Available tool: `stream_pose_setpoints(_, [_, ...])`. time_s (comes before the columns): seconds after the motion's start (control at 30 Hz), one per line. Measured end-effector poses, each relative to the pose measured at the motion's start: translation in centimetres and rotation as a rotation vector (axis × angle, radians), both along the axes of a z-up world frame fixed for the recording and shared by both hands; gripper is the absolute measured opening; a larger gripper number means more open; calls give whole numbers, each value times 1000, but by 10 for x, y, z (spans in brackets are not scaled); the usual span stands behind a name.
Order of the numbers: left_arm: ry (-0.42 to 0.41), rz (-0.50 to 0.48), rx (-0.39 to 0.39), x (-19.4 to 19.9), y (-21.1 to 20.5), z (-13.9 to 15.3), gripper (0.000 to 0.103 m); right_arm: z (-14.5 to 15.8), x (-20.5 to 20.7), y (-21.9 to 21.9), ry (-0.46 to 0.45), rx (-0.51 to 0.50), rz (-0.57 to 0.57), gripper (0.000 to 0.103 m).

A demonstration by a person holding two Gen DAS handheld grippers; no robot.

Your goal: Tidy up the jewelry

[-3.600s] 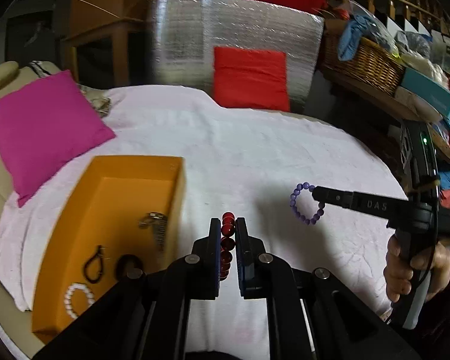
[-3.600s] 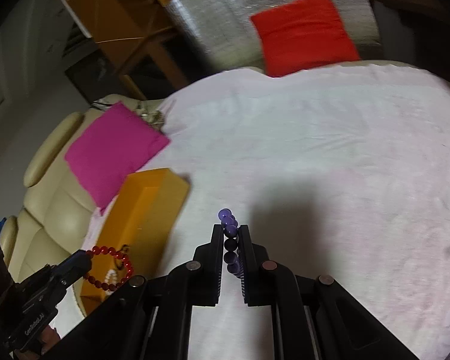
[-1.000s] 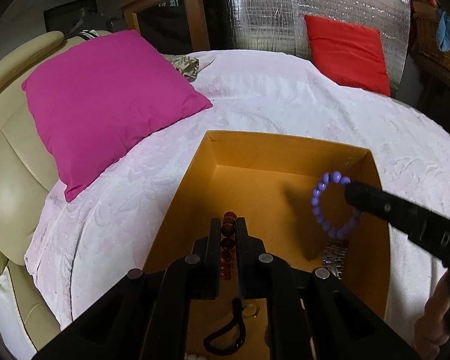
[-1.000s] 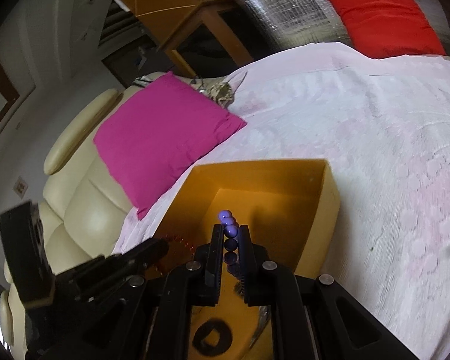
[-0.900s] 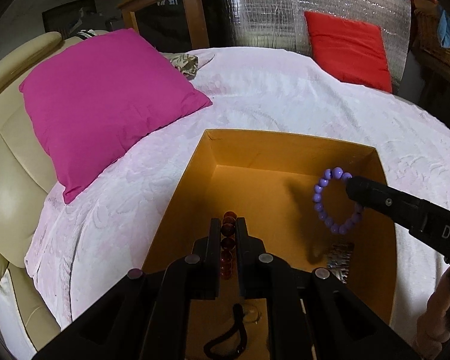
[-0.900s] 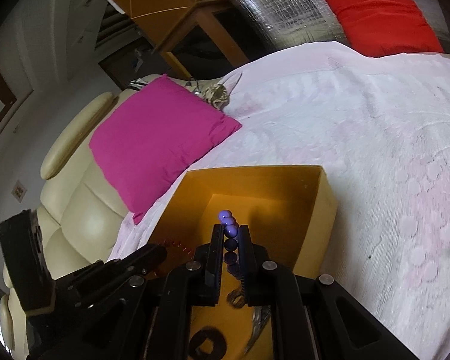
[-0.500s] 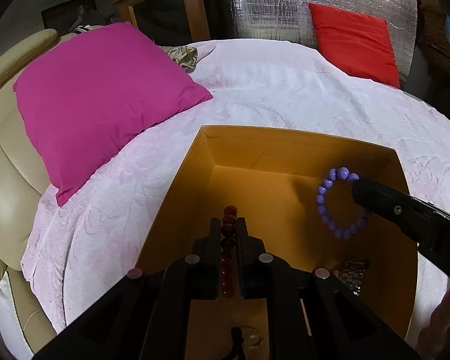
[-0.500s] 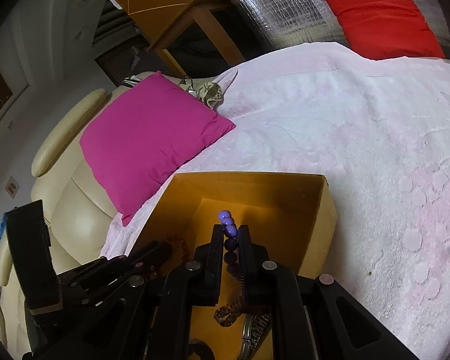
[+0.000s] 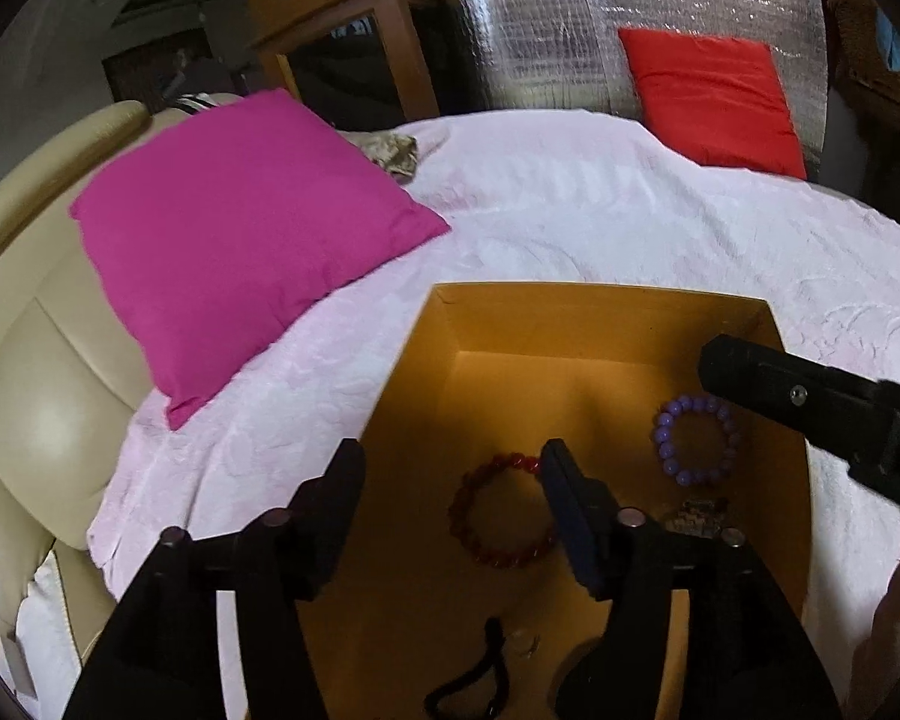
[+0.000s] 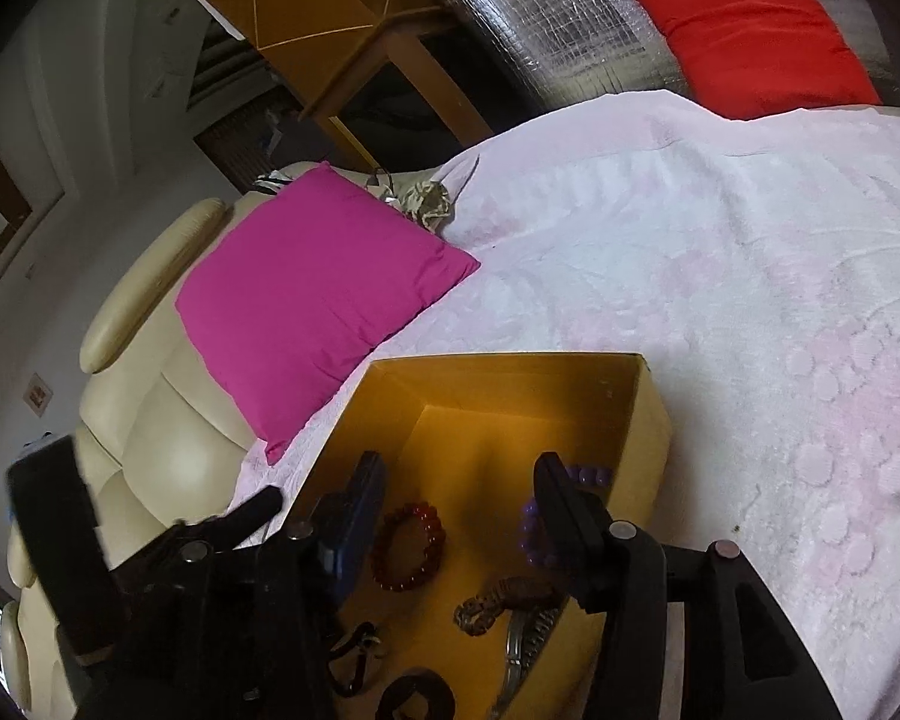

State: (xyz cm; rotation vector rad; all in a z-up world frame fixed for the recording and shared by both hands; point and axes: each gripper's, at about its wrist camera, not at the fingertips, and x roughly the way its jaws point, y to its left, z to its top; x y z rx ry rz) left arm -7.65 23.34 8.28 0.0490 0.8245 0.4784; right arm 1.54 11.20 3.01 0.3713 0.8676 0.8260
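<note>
Jaws of left gripper (image 9: 450,468) and right gripper (image 10: 459,480) just opened, now apart and empty above orange box (image 9: 600,294). Red bracelet (image 9: 501,510) dropped on box floor at left, purple bracelet (image 9: 693,441) at right, near far wall. Both deliveries judged done; free to fetch more.

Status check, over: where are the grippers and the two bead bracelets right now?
Left gripper and right gripper jaws just opened, empty. Red bracelet and purple bracelet lie in the orange box. Nothing blocking.
</note>
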Motion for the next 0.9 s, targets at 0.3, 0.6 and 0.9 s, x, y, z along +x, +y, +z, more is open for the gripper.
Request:
stream_pose_setpoints(0.3, [-49,57,22,-56,-10,33,78,19,-36,-23,-77,-74,-17,56])
stream_pose_setpoints(0.6, [-119,89,52,-118,-20,72,84,54,-116,-46,-263,-266,-17,59])
stream_pose_setpoints(0.9, [-138,131,134,-169,-32,88,87,77,-194,-76,-303,-386,-3,60])
